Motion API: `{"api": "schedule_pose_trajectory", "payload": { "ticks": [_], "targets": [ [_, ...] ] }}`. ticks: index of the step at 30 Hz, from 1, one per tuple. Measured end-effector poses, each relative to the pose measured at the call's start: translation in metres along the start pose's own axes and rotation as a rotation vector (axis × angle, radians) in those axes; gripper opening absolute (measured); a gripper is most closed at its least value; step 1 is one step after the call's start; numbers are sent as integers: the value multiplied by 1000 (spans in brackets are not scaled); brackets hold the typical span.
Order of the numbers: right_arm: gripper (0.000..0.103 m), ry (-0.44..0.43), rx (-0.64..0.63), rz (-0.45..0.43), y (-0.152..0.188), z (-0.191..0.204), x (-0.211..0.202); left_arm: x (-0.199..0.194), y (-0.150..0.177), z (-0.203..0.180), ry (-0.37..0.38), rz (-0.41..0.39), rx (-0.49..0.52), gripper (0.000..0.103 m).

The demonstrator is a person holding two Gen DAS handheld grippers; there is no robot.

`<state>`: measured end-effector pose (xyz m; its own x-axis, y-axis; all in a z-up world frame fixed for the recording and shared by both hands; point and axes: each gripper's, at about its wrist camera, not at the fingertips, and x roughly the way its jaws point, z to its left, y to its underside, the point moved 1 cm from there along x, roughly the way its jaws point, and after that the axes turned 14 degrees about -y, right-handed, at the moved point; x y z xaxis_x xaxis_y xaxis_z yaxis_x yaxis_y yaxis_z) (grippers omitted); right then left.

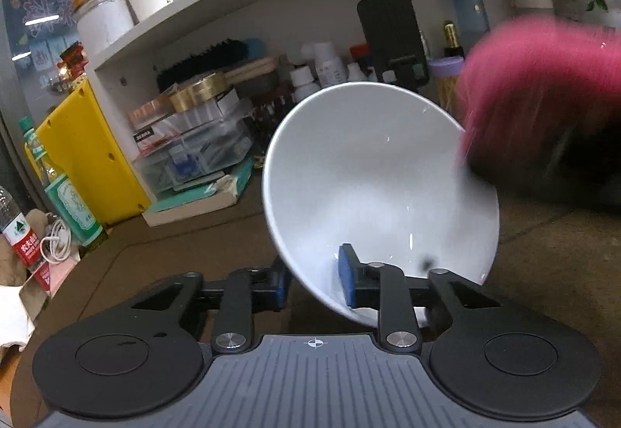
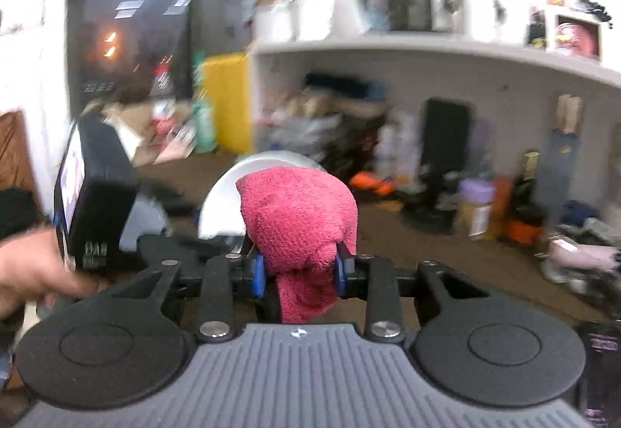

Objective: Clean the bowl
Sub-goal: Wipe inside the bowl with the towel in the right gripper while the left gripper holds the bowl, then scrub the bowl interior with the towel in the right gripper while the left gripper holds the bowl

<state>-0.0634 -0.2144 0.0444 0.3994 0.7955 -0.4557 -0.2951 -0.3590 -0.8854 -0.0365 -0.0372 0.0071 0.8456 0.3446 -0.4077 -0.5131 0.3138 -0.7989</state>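
Left claw clamps tilted white bowl; right claw pinches pink cloth.

Pink cloth right of the left tool: motion-blurred, cut by frame edge, hiding the bowl rim there. Right wrist view: cloth covers most of the bowl; shelf clutter smeared.

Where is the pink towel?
The pink towel is pinched in the right claw, right at the white bowl that the left claw holds by its rim.
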Motion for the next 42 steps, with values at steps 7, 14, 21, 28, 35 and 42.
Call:
{"api": "schedule_pose_trajectory", "payload": {
  "ticks": [7, 14, 21, 28, 35, 42],
  "targets": [
    [32, 18, 0, 20, -32, -17, 46, -3, 2, -11, -30, -24, 76, 33],
    [31, -102, -49, -154, -56, -1, 27, 2, 3, -2, 18, 0, 43, 35],
    [31, -41, 111, -167, -17, -37, 0, 12, -8, -7, 92, 93, -80, 50],
    [30, -11, 97, -113, 7, -36, 22, 29, -14, -4, 173, 189, -206, 66],
    [28, 105, -185, -87, -18, -11, 32, 29, -15, -9, 165, 152, -122, 53],
    [28, 46, -117, -204, -37, -17, 5, 24, -21, -7, 117, 99, -31, 39]
  ]
}}
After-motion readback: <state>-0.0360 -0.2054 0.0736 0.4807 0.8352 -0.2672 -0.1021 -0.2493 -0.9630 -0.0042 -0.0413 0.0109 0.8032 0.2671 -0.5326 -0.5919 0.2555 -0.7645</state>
